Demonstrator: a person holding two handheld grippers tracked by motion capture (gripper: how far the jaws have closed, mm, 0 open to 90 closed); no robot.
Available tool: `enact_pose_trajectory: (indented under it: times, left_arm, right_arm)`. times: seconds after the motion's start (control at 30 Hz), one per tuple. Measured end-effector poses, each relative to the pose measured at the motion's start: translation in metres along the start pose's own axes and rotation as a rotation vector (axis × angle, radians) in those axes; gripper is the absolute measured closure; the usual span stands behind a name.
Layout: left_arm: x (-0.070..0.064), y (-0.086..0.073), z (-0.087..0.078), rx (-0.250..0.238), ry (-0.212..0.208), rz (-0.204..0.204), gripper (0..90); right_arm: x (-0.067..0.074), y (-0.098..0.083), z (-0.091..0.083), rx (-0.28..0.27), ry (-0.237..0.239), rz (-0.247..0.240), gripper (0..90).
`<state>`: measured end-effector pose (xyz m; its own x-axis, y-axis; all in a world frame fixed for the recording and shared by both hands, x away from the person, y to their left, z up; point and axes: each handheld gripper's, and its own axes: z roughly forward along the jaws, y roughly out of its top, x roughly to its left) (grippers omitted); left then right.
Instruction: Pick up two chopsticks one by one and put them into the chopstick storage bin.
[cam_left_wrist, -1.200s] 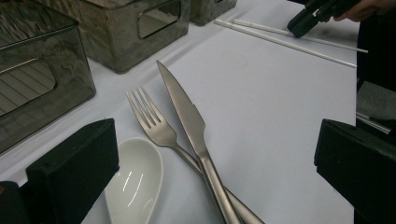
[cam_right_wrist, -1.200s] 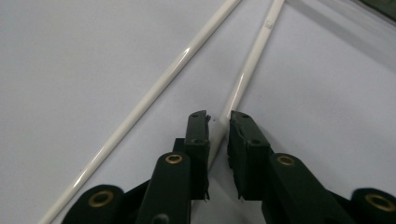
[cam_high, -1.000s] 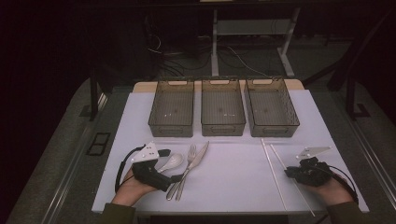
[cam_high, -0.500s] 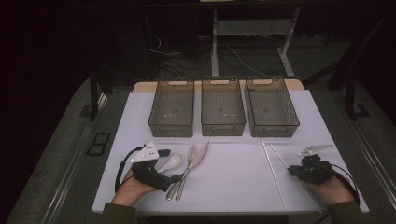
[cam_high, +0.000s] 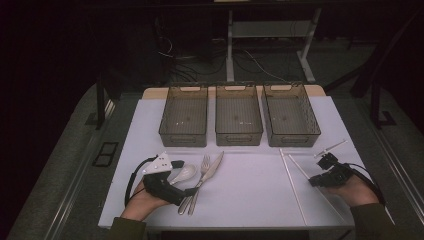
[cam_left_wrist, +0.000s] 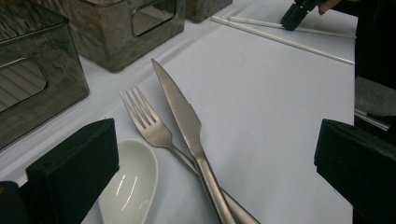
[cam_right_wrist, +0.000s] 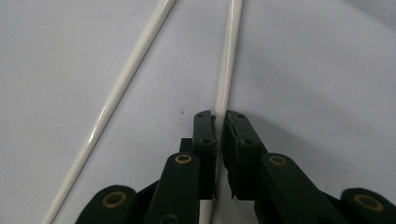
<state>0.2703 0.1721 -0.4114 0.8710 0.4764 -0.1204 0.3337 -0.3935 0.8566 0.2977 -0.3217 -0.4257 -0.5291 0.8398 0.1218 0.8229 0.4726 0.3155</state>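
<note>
- My right claw (cam_right_wrist: 219, 122) has just been closing and now pinches one white chopstick (cam_right_wrist: 227, 65) between its pads, low against the desk (cam_high: 250, 195) at about 4 o'clock, probably so it can be lifted.
- The second chopstick (cam_right_wrist: 122, 88) lies loose beside it, fanning away.
- My left claw (cam_left_wrist: 210, 154) stands wide open and empty, waiting over the spoon (cam_left_wrist: 133, 182), fork (cam_left_wrist: 149, 123) and knife (cam_left_wrist: 180, 109) at 7 o'clock.
- Three bins (cam_high: 239, 116) at 12 o'clock look empty, I think.

Two thin white chopsticks lie at the worktop's right side. One chopstick (cam_right_wrist: 226, 70) runs between the closed black pads of the right tongs (cam_right_wrist: 220, 116), pinched near one end, its glossy shaft stretching away. The other chopstick (cam_right_wrist: 122, 77) lies flat beside it, angled so the two spread apart toward the near end.
</note>
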Motion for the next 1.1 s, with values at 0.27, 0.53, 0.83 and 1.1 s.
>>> enact_pose_trajectory:
  times: [0.27, 0.53, 0.83, 1.1]
  left_arm:
    - [0.001, 0.0, -0.001, -0.001, 0.002, 0.0, 0.0]
    - [0.001, 0.0, -0.002, -0.004, 0.002, 0.0, 0.0]
    - [0.001, 0.0, -0.003, -0.006, 0.006, 0.0, 0.0]
    - [0.001, 0.0, -0.002, -0.002, 0.003, 0.001, 0.0]
  right_arm:
    - [0.0, 0.0, -0.001, -0.005, -0.004, 0.007, 84.7]
    - [-0.003, -0.005, -0.003, -0.061, 0.013, -0.011, 84.7]
    - [-0.012, -0.016, -0.02, -0.183, 0.08, -0.001, 84.7]
    - [-0.013, -0.014, -0.036, -0.3, 0.118, -0.02, 84.7]
